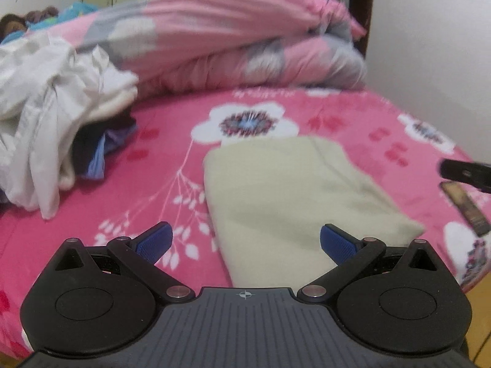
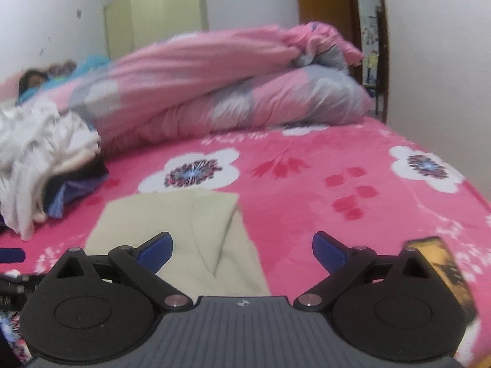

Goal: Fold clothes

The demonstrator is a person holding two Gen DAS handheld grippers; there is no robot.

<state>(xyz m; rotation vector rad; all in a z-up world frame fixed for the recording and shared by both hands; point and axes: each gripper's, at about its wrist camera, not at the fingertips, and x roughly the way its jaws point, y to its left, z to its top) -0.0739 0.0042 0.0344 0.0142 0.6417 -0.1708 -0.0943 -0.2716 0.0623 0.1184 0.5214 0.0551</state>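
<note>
Left wrist: folded cream garment (image 1: 294, 202) just ahead between gaping, empty left tongs (image 1: 245, 242), right tongs (image 2: 242, 250) likewise spread wide; best pinching near edge squarely, lifting both sides evenly.

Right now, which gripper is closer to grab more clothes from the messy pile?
Left, probably. The clothes pile lies on the left, looming larger before the open left gripper than the right gripper.
</note>
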